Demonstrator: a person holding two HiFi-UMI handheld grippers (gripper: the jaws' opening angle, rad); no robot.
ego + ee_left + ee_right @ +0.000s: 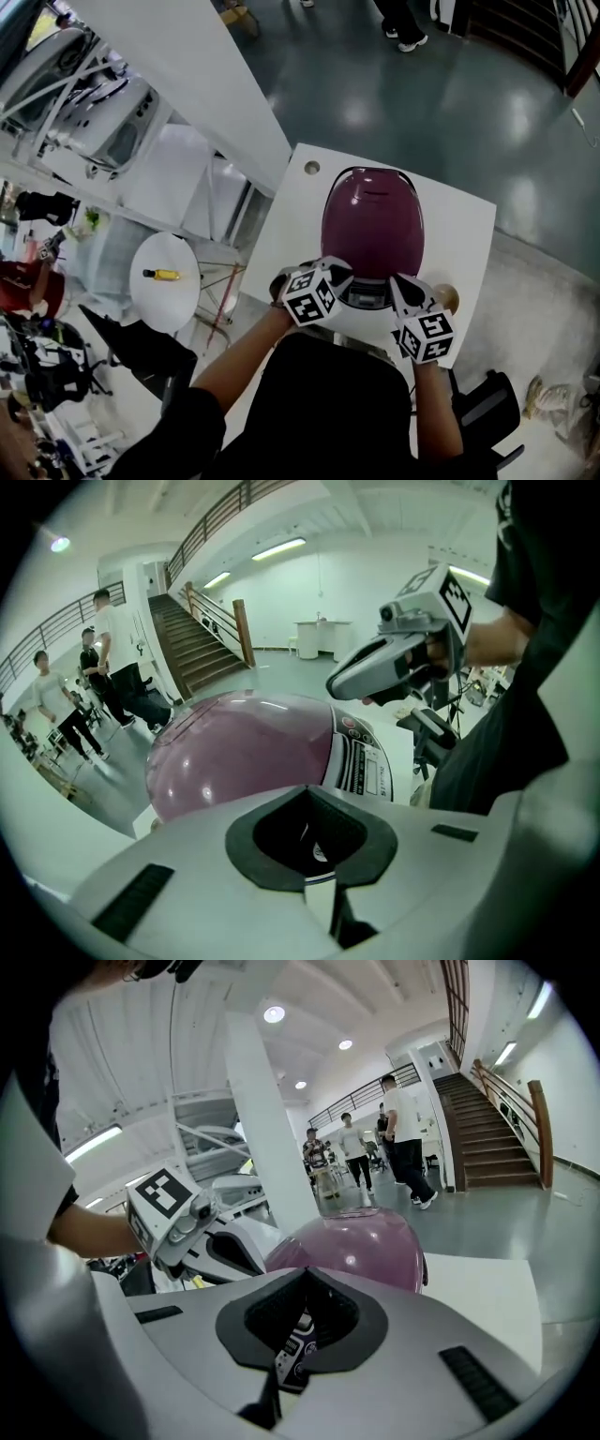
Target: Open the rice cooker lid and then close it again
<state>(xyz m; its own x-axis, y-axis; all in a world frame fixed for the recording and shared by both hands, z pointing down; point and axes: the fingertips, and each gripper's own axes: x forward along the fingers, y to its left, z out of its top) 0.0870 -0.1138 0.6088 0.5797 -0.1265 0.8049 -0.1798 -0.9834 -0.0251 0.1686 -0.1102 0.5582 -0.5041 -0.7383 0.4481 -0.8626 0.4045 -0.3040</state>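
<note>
Glossy maroon domed plastic rice cooker (372,225) sits centre of the head view on the white square counter (464,220), lid down and seated. Task not started.

Left hand-held gripper (339,274) and right hand-held gripper (397,287) sit lower centre of the frame, flanking the cooker's grey front control panel (367,298). I can't tell whether either touches it. Each gripper view shows its own jaws closed together and holding nothing, with only the panel visible through the pad cut-out.

Handling, my read:
- The shell is stiff, smooth and slippery, so pinching the dome will likely slide off.
- The lid is probably hinged at the far side and spring-latched at the front. Press the release near the panel edge, then lift at the front lip.
- The body looks light, so it may skid on the counter or tip back. Brace it with the other gripper.
- To close, push down on the front of the lid until it latches.
</note>
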